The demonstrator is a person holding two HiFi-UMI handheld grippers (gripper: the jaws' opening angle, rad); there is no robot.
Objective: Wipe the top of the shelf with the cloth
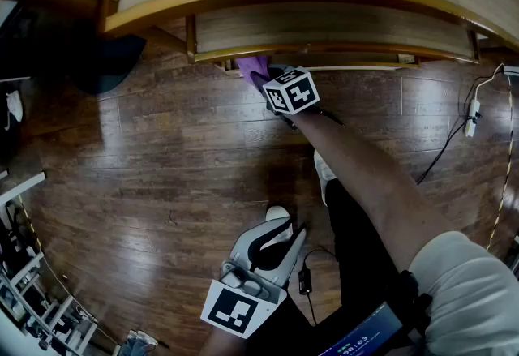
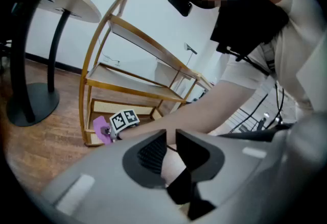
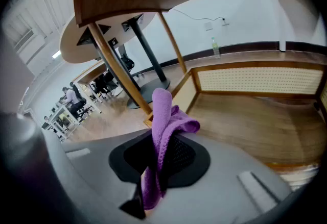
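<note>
Right gripper view shows the right tool (image 3: 162,139) pinching the purple cloth (image 3: 164,116), which stands up mid-frame before the wooden shelf's (image 3: 245,121) lowest board. The left tool (image 2: 171,139), at the head view's lower centre, has its jaws slightly spread with nothing between them.

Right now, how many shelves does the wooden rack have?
3. The top shelf is highest, the middle shelf sits below it, and the bottom shelf is by the floor, where the right gripper holds the purple cloth. None seems hidden.
</note>
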